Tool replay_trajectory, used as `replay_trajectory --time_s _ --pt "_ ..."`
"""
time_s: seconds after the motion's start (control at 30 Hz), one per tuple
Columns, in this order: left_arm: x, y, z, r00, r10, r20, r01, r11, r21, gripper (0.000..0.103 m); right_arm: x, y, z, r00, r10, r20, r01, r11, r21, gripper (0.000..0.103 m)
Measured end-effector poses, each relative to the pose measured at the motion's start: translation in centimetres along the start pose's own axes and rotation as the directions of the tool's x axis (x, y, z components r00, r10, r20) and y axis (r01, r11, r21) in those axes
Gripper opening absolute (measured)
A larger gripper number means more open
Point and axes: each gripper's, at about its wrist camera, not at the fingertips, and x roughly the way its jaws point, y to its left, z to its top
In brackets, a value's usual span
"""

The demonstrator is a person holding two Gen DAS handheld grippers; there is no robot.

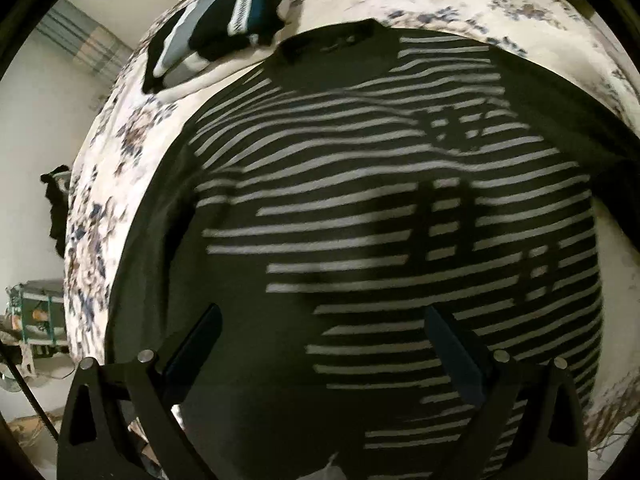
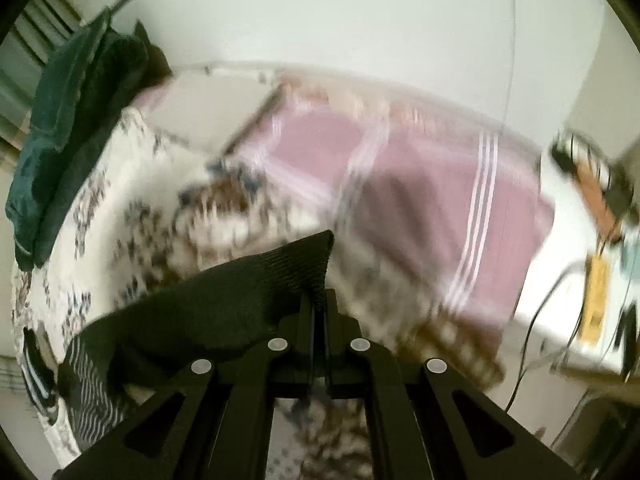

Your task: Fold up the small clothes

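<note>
Left gripper (image 1: 320, 344) fingers spread wide, hovering over striped sweater (image 1: 360, 208) filling frame centre, flat on floral bed (image 1: 120, 152). Right gripper (image 2: 319, 312) fingers pinched together on sweater's dark edge, lower centre.

My left wrist cam looks steeply down, close over the striped sweater (image 1: 360, 208) on the floral bedspread (image 1: 120, 152). My right wrist cam sits low, facing across the bed toward the wall (image 2: 320, 12). Both share sweater and bedspread.
</note>
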Motion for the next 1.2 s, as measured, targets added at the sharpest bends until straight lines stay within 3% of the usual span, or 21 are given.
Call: replay_trajectory --time_s 0.2,0.3,0.37,0.4,0.43,0.47,0.63,0.73,0.8,0.83,0.87,0.9,1.03,1.13,1.2 --pt "0.5 -2.0 0.9 0.999 -0.037 -0.002 0.037 0.999 -0.006 0.103 2.9 -0.7 6.0 0.994 -0.103 0.028 0.102 0.994 0.029 0.003" --pt "1.0 -2.8 0.9 0.999 -0.041 -0.011 0.041 0.999 0.007 0.103 8.5 -2.0 7.8 0.989 -0.123 -0.083 0.130 0.988 0.087 0.003" --pt "1.2 -3.1 0.8 0.999 -0.038 -0.016 0.038 0.999 0.017 0.103 11.2 -3.8 7.7 0.979 -0.047 -0.199 0.089 0.974 0.210 0.023" --pt "1.3 -3.2 0.7 0.999 -0.035 -0.017 0.036 0.999 0.023 0.103 11.3 -5.2 6.5 0.977 0.043 -0.207 0.027 0.945 0.326 0.030" --pt "1.5 -3.3 0.6 0.999 -0.033 -0.019 0.033 0.999 0.030 0.103 11.3 -6.1 5.4 0.976 0.094 -0.196 -0.010 0.921 0.388 0.046" --pt "1.7 -3.3 0.4 0.999 -0.029 -0.023 0.030 0.999 0.037 0.103 11.2 -6.9 4.1 0.972 0.138 -0.188 -0.042 0.896 0.443 0.053" --pt "3.3 -3.3 0.0 0.998 -0.006 -0.068 0.009 0.999 0.051 0.103 14.6 -9.0 -1.8 0.915 0.377 -0.141 -0.196 0.724 0.662 0.055" --pt "3.6 -2.9 0.2 0.998 0.005 -0.069 -0.002 0.999 0.043 0.103 17.1 -9.1 -1.9 0.923 0.377 -0.079 -0.217 0.678 0.702 0.058" --pt "3.8 -2.7 0.4 0.997 0.010 -0.072 -0.008 0.999 0.032 0.103 17.0 -8.2 -1.5 0.940 0.340 -0.019 -0.231 0.681 0.695 0.061" --pt "3.9 -2.8 0.4 0.997 0.013 -0.075 -0.011 1.000 0.028 0.103 16.4 -7.4 -1.1 0.947 0.320 0.028 -0.256 0.699 0.668 0.044" --pt "4.0 -2.6 0.5 0.997 0.014 -0.077 -0.012 1.000 0.023 0.103 16.0 -6.2 -0.6 0.943 0.330 0.043 -0.283 0.727 0.626 0.011" --pt "4.0 -2.5 0.6 0.997 0.013 -0.078 -0.012 1.000 0.020 0.103 15.8 -5.5 -0.2 0.945 0.328 0.024 -0.275 0.750 0.601 0.010" --pt "3.9 -2.3 0.8 0.997 0.002 -0.077 -0.002 1.000 0.009 0.103 11.6 -2.3 2.2 0.943 0.319 0.091 -0.322 0.814 0.483 0.007" --pt "3.3 -2.0 1.2 0.998 -0.019 -0.063 0.018 1.000 -0.015 0.103 6.5 -0.7 5.4 0.903 0.366 0.227 -0.429 0.814 0.392 0.007" --pt "3.1 -1.6 1.5 0.998 -0.035 -0.053 0.033 0.999 -0.038 0.103 5.3 0.5 7.0 0.904 0.355 0.236 -0.418 0.849 0.323 0.007"
